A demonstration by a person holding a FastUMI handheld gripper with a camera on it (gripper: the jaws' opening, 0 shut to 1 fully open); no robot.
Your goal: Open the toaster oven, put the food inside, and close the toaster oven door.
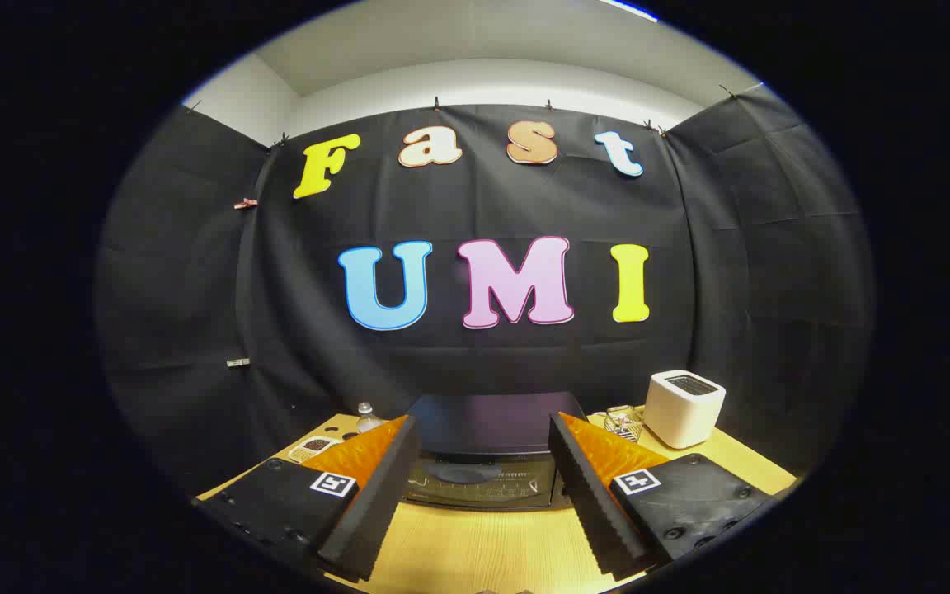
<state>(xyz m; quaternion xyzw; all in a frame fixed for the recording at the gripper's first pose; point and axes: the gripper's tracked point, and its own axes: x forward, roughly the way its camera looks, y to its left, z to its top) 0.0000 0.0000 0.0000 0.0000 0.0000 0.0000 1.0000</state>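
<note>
A dark toaster oven (487,450) stands on the wooden table (475,544), straight ahead and beyond my fingertips. Its glass door faces me and looks closed. My gripper (483,544) is open, its two fingers spread wide with nothing between them but bare tabletop. The left finger (376,503) and right finger (594,503) frame the oven's front. A small dish of food (312,448) sits on the table to the left of the oven, partly hidden behind the left finger.
A white slot toaster (684,407) stands at the back right, with a small wire rack (623,422) beside it. A clear bottle (368,417) stands behind the left finger, near the oven's left side.
</note>
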